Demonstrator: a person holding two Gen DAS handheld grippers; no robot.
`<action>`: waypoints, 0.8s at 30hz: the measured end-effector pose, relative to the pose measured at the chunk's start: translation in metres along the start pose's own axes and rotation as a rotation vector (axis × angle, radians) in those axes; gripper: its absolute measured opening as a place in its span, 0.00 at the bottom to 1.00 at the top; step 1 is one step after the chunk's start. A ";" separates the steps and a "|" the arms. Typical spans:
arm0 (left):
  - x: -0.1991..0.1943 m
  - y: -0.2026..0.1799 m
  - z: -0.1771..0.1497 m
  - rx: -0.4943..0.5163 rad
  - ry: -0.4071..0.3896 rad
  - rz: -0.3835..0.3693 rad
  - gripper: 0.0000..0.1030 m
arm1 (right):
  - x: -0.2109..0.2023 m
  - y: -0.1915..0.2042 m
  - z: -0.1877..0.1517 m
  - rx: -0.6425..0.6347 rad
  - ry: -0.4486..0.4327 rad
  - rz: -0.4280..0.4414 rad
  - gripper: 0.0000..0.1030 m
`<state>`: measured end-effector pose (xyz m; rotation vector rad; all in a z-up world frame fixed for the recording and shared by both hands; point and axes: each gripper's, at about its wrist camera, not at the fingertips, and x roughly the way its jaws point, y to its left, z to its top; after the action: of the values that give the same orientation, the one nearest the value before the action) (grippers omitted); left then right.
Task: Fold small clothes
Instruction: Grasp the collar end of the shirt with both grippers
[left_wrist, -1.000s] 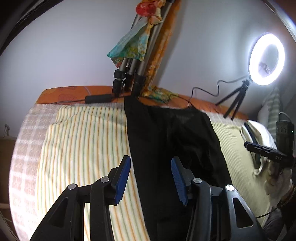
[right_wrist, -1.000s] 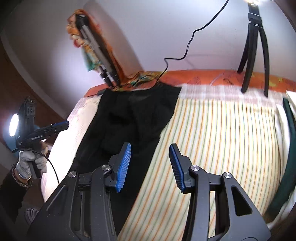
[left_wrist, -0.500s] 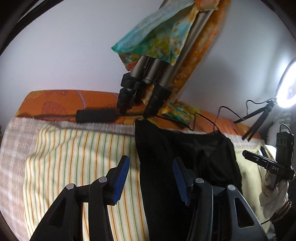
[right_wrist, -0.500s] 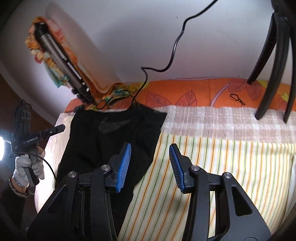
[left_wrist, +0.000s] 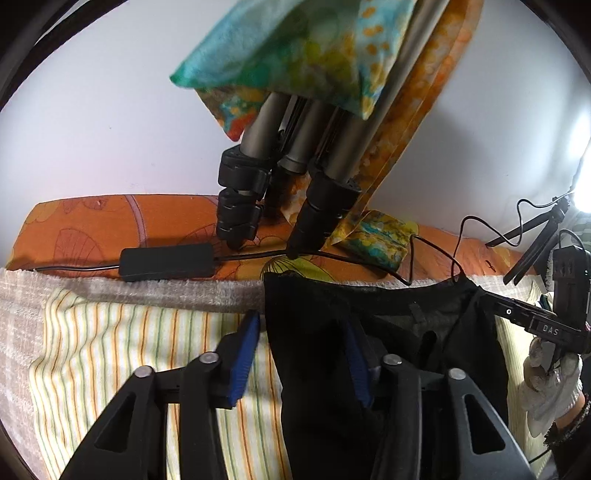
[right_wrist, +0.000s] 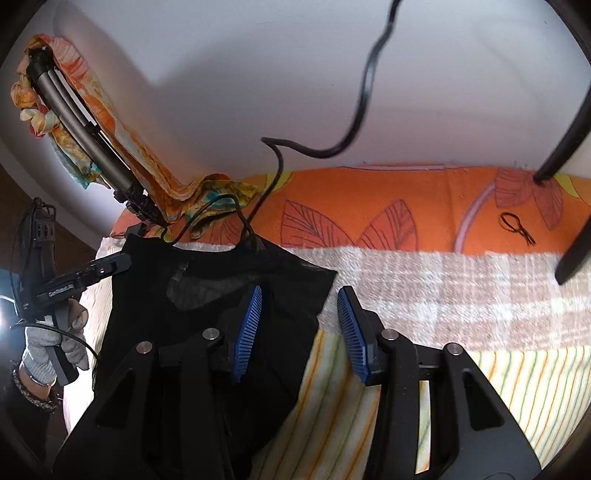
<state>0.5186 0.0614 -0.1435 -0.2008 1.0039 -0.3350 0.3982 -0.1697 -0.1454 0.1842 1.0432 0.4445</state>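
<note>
A black garment (left_wrist: 373, 332) lies flat on a striped cloth (left_wrist: 122, 343); it also shows in the right wrist view (right_wrist: 207, 291). My left gripper (left_wrist: 303, 354) is open, its jaws astride the garment's far left corner, with the right pad over the black fabric. My right gripper (right_wrist: 299, 325) is open, its jaws astride the garment's far right corner (right_wrist: 325, 275). Neither holds anything.
A folded tripod (left_wrist: 295, 162) draped with a colourful scarf (left_wrist: 295, 48) leans on the wall behind the garment. A black power brick (left_wrist: 166, 260) and cables lie on the orange sheet (right_wrist: 406, 218). Another tripod's legs (right_wrist: 576, 229) stand at the right. A hair tie (right_wrist: 515, 223) lies nearby.
Both grippers have moved forward along the garment, from its near part to its far corners by the wall. Both stayed open.
</note>
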 end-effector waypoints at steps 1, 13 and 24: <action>0.003 0.000 0.001 -0.004 0.003 -0.001 0.33 | 0.001 0.002 0.000 -0.008 0.002 0.001 0.44; -0.001 -0.012 0.005 0.017 -0.033 -0.019 0.01 | -0.007 0.025 -0.001 -0.097 -0.011 0.000 0.07; -0.054 -0.024 -0.011 0.012 -0.088 -0.083 0.00 | -0.064 0.052 -0.014 -0.123 -0.086 0.043 0.06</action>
<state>0.4782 0.0584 -0.0991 -0.2449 0.9077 -0.4044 0.3452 -0.1518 -0.0837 0.1153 0.9258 0.5342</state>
